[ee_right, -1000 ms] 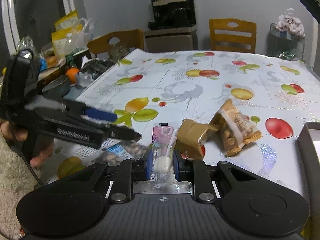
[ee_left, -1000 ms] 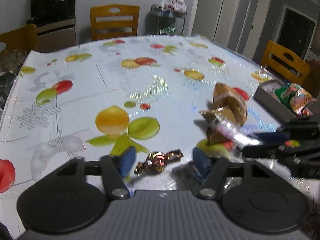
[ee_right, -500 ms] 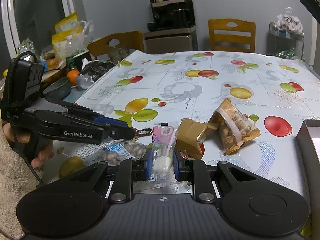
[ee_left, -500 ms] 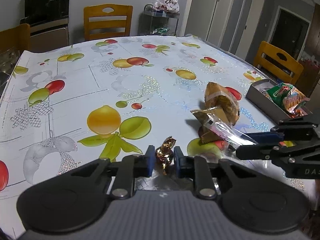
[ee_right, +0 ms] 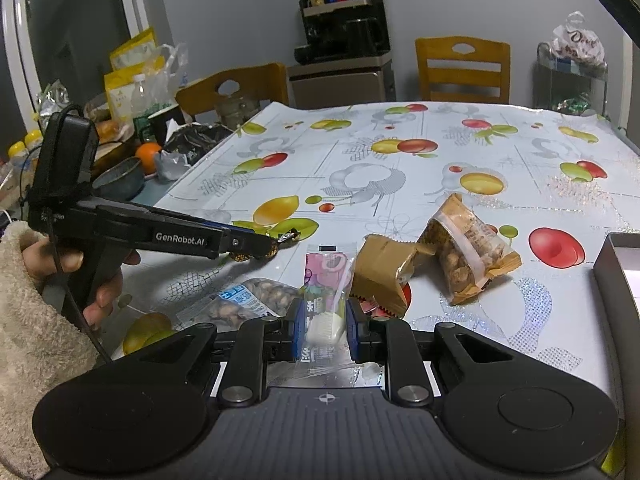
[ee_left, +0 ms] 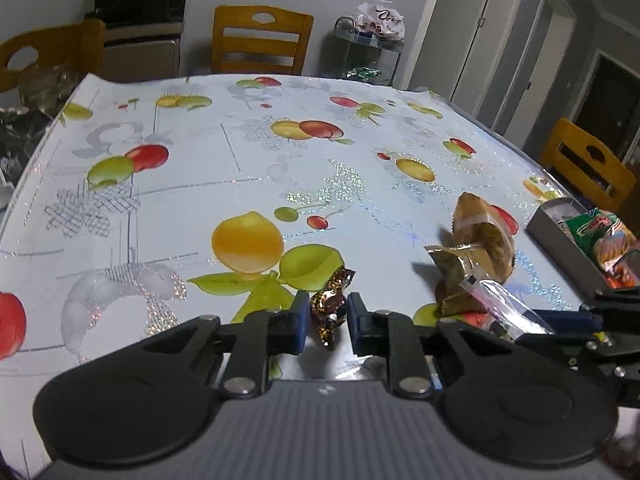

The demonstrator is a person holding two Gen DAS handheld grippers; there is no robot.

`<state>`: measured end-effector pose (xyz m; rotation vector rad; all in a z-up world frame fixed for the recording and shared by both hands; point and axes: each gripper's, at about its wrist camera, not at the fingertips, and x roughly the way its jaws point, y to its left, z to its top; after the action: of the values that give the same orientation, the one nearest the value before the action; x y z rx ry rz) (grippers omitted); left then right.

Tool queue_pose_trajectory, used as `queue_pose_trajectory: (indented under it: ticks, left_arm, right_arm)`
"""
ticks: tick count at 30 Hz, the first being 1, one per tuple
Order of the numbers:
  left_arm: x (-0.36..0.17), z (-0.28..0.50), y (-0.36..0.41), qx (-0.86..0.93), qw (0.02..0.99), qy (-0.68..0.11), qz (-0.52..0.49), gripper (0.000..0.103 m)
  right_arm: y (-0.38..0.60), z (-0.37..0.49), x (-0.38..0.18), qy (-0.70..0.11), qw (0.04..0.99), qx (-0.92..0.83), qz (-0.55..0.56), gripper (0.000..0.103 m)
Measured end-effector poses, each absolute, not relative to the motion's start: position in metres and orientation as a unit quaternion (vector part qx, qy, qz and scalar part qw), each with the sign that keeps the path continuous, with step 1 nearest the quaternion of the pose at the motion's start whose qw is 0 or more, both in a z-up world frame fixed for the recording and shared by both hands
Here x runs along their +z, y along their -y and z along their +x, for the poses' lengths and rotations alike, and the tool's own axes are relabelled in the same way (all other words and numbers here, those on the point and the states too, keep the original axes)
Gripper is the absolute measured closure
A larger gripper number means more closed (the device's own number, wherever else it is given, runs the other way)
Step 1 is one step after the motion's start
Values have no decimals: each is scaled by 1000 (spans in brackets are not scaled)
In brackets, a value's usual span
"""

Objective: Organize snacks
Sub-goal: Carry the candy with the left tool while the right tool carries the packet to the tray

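Left claw (ee_left: pixel 327 316) closed onto foil-wrapped candy (ee_left: pixel 330 305), lifted off desk (ee_left: pixel 248 160) | right claw (ee_right: pixel 322 322) pinching pink sachet (ee_right: pixel 325 280) | both ready for tray (ee_left: pixel 560 236)

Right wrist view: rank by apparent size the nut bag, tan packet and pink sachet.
1. Nut bag.
2. Tan packet, close behind it.
3. Pink sachet, unsure: it is nearest, in the right gripper.

Home dining room: fruit-print tablecloth (ee_left: pixel 240 168), wooden chairs (ee_left: pixel 260 40).
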<state>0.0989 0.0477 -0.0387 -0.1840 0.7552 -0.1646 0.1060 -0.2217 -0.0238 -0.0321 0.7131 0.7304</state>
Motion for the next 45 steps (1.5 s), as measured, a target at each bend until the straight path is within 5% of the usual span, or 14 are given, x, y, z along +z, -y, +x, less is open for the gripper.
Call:
queue_pose_trajectory:
  ticks: [8, 12, 22, 27, 33, 45]
  left_arm:
    - [-44, 101, -41, -82, 919, -377, -79, 84]
    - [-45, 102, -37, -78, 924, -367, -75, 68]
    - [-49, 105, -25, -60, 933, -351, -43, 62]
    - [-50, 106, -22, -60, 935, -348, -34, 62]
    - [-50, 106, -24, -60, 935, -347, -37, 81]
    - [-41, 100, -28, -41, 949, -309, -39, 82]
  right_arm:
    - [226, 105, -24, -343, 872, 348, -15, 80]
    - [226, 105, -24, -343, 871, 350, -14, 80]
    - [227, 103, -23, -343, 871, 352, -13, 80]
    - [227, 103, -23, -343, 871, 352, -13, 80]
    - [229, 102, -23, -343, 871, 351, -13, 80]
    - [251, 88, -13, -324, 883, 340, -9, 80]
